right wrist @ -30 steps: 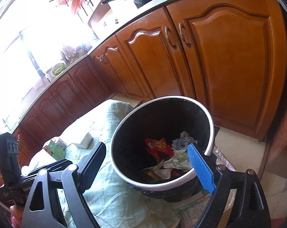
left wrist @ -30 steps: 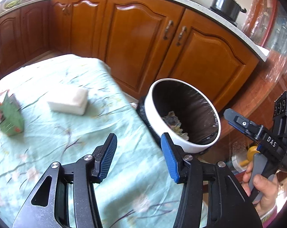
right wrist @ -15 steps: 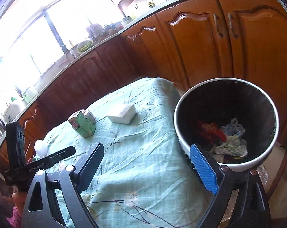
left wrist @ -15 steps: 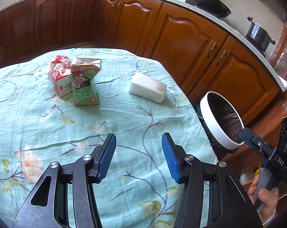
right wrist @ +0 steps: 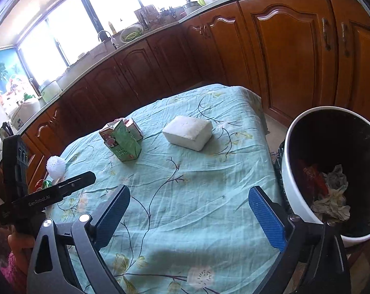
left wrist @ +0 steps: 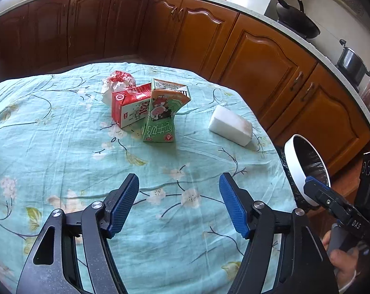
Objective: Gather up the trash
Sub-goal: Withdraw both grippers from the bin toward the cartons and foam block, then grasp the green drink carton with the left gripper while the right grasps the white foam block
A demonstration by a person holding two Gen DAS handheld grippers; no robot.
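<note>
Left tool (left wrist: 178,205) open, jaws wide apart, nothing between them, hovering over the table (left wrist: 62,147) with its teal floral cloth. Right tool (right wrist: 188,214) also open and empty, over the table's near edge by the bin.

Trash on the table, left wrist view: green carton (left wrist: 162,112) upright, crumpled at top, at 12 o'clock from the left tool. Red carton (left wrist: 129,106) touching it on its 9 o'clock side, tilted. Crumpled red-white wrapper (left wrist: 117,82) just behind the red carton, at about 11 o'clock. White foam block (left wrist: 230,125) lying flat at 1 o'clock, apart from the cartons, near the table's right edge.

Right wrist view: green carton (right wrist: 122,144) at 11 o'clock from the right tool, white foam block (right wrist: 187,132) at 12 o'clock, the two well apart. Red carton mostly hidden behind the green one.

White trash bin (right wrist: 292,171) with dark liner beside the table at 3 o'clock in right view, holding crumpled paper (right wrist: 334,196) and a red wrapper (right wrist: 312,178). The trash bin (left wrist: 293,169) shows at 3 o'clock in left view too, partly behind the right tool's body.

Wooden cabinets (right wrist: 282,49) run behind the table.
</note>
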